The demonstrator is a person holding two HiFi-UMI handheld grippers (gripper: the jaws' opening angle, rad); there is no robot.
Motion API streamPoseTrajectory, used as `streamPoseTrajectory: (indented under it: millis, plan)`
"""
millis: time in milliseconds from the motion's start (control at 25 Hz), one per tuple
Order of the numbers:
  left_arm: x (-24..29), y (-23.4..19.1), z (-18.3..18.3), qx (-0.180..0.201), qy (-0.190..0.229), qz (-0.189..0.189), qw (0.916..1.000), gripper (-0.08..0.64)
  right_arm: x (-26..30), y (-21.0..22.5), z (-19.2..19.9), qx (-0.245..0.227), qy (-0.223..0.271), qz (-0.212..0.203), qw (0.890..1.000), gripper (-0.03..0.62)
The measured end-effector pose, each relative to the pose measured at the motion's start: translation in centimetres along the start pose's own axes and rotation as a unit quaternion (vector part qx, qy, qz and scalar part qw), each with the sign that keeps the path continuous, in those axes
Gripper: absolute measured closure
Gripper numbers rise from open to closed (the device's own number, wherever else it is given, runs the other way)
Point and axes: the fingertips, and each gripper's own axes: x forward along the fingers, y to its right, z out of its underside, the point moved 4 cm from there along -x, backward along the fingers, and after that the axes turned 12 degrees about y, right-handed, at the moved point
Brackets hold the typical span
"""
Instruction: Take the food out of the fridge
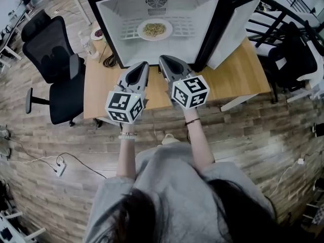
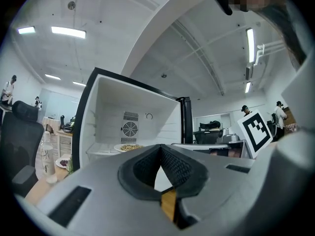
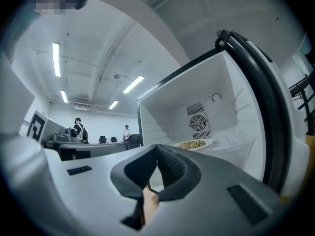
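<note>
A small fridge [image 1: 114, 19] stands open on a wooden table [image 1: 238, 77]. On its wire shelf rests a white plate of food [image 1: 154, 29], also seen as the plate [image 2: 129, 147] in the left gripper view and the plate [image 3: 195, 144] in the right gripper view. My left gripper [image 1: 144, 65] and right gripper [image 1: 163, 59] hover side by side just in front of the fridge opening, level and pointing in, short of the plate. Both are shut with nothing between the pads; the left gripper [image 2: 160, 146] and right gripper [image 3: 157, 146] show closed tips.
The fridge door [image 1: 235, 29] swings open to the right. A bottle [image 1: 87, 43] and a small bowl [image 1: 97, 33] stand on the table left of the fridge. A black office chair [image 1: 53, 70] is at the left, a dark chair [image 1: 291, 54] at the right.
</note>
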Motion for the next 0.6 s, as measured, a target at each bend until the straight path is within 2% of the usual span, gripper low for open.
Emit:
streamPoseTrajectory:
  millis: [440,600]
  plan:
    - [4.4,-1.3,1.9,-0.017,-0.009,-0.021,0.9996,0.552,2.3,4.3,0.8,0.049,-0.019,-0.019,0.998,0.583]
    - [5.2,-1.8,2.4,-0.02,-0.012,-0.025,0.9994,0.552,2.9,5.1,1.1,0.058,-0.02,-0.013,0.998,0.583]
